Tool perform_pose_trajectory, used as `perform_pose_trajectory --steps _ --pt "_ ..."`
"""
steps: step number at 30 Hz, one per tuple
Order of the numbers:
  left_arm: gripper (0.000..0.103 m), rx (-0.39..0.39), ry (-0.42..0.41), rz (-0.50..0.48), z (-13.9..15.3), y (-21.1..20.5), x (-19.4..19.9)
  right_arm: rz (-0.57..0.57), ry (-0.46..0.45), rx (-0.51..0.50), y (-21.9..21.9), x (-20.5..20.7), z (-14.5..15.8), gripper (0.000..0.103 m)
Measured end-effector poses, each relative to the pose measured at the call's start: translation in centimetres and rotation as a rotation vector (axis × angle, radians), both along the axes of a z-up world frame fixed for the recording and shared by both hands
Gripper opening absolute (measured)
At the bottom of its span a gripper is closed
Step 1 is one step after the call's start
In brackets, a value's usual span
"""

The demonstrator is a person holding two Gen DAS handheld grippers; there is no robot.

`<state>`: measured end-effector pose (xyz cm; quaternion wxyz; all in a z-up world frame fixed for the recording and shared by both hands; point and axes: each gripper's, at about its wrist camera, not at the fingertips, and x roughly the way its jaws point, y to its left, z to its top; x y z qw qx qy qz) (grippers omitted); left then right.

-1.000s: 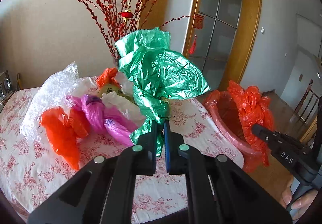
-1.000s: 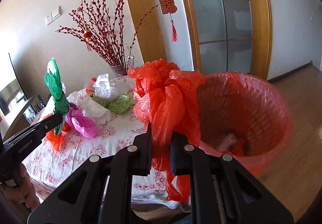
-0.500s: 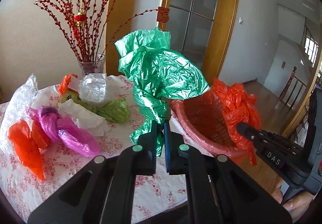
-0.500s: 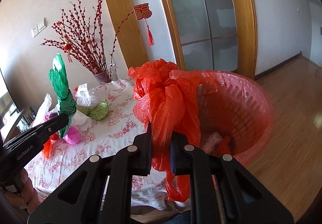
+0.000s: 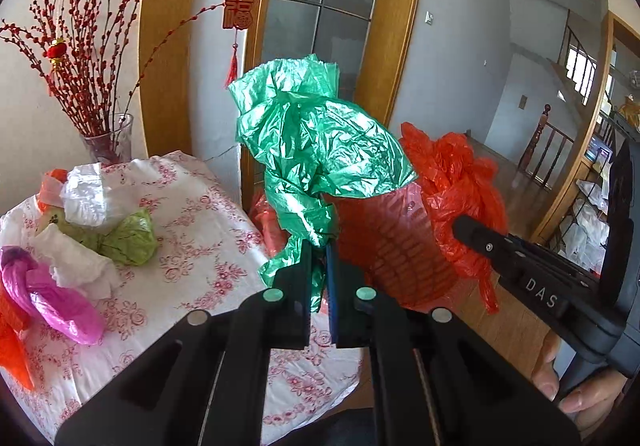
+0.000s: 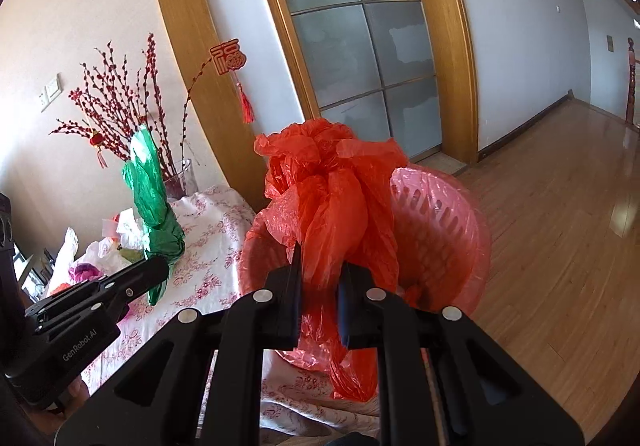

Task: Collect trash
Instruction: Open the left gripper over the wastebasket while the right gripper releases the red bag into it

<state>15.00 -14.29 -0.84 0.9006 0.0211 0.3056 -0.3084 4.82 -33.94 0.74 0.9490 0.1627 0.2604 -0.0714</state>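
- Left claw clamped on a crumpled green bag, pinched at its bunched lower part; bulk of the bag stands up above the fingers, near the front rim of the pink basket.
- Right claw clamped on a wad of red bag; wad held at the near rim of the basket, loose tail hanging below the fingers.
- Both bags thin film: likely very light, soft, springy, somewhat slick. Best hold at the gathered neck, as now; loose flaps likely to slip out or cling to the pads on release.
- Basket lined with red film, mouth open; sits off the tabletop edge, over wooden floor.
- More scraps left on the tabletop, well away from the basket: white paper, pale green wad, pink bag.
- Glass vase with red twigs stands beyond the scraps, far from the basket; fragile.
- Room above the basket open; door frame behind it.
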Motion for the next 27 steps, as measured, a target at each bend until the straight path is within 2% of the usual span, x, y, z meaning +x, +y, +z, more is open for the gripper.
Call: perform_pose_trajectory --steps 11,22,24,26,27 --pt "0.008 0.008 0.021 -0.099 -0.9 -4.8 1.2 -0.078 -0.030 0.020 -3.9 0.6 0.5 0.014" --pt "0.010 0.018 0.058 -0.121 -2.4 -7.8 3.3 -0.099 -0.051 0.045 -5.9 2.2 0.8 0.014" --pt "0.011 0.023 0.069 -0.108 -2.9 -8.0 3.8 -0.086 -0.050 0.059 -6.0 2.8 0.7 0.016" --pt "0.016 0.024 0.088 -0.098 -3.4 -8.0 4.4 -0.081 -0.050 0.074 -6.2 3.3 0.4 0.021" --pt "0.019 0.026 0.093 -0.093 -3.7 -7.9 4.6 -0.076 -0.046 0.079 -6.3 3.5 0.3 0.028"
